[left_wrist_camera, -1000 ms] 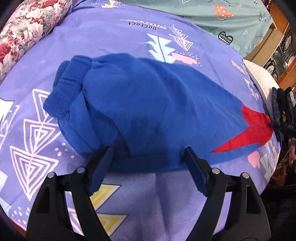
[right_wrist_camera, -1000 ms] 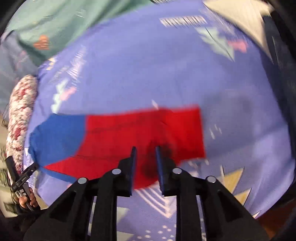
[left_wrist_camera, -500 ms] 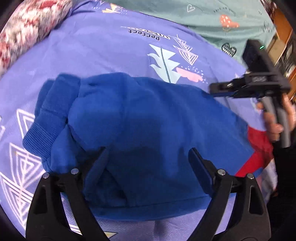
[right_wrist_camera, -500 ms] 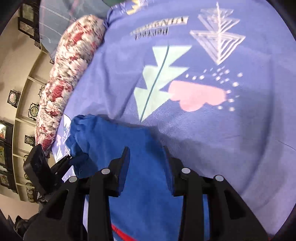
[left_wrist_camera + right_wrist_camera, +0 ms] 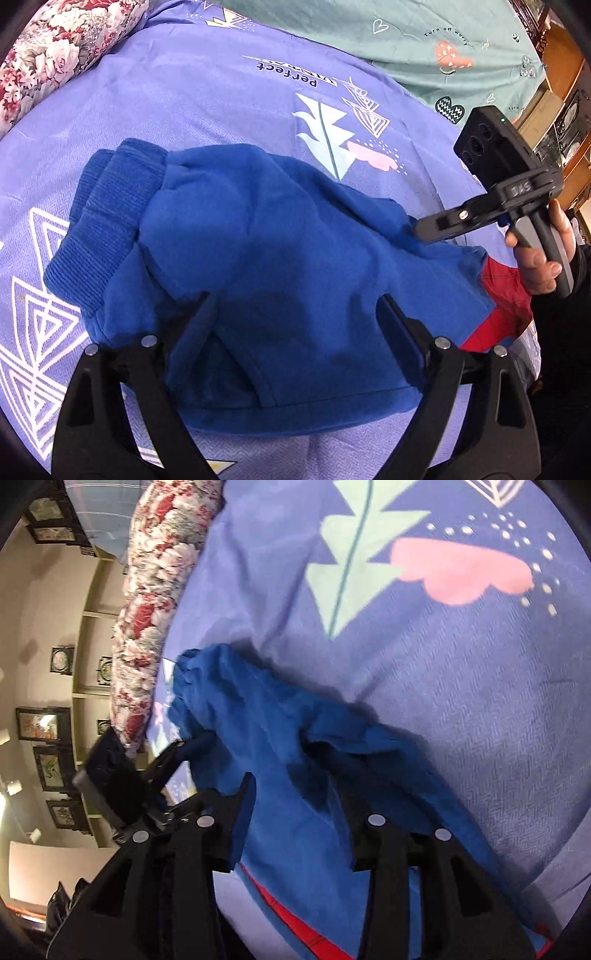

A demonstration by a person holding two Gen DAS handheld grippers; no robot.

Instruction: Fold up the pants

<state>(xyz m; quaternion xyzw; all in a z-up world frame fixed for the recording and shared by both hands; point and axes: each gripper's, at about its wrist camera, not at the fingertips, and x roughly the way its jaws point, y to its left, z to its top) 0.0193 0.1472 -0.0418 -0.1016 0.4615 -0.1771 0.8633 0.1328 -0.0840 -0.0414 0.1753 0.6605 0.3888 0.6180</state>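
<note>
The blue pants (image 5: 258,258) with a red panel (image 5: 498,295) lie folded on the purple patterned bedsheet (image 5: 184,92); the ribbed waistband (image 5: 107,221) is at the left. My left gripper (image 5: 295,314) is open, its fingers spread over the near edge of the pants. My right gripper (image 5: 421,229) comes in from the right, its tip on the far right part of the pants. In the right wrist view the right gripper (image 5: 295,801) is open over bunched blue fabric (image 5: 277,738); the left gripper (image 5: 177,753) shows at the left.
A floral bolster (image 5: 55,55) lies at the far left of the bed, also in the right wrist view (image 5: 155,590). A green sheet (image 5: 443,44) covers the far side. Wooden shelves (image 5: 561,92) stand at the right. Framed pictures (image 5: 40,723) hang on the wall.
My right gripper swung from the red leg end over to the blue folded part and opened wider. My left gripper moved forward over the pants' near edge.
</note>
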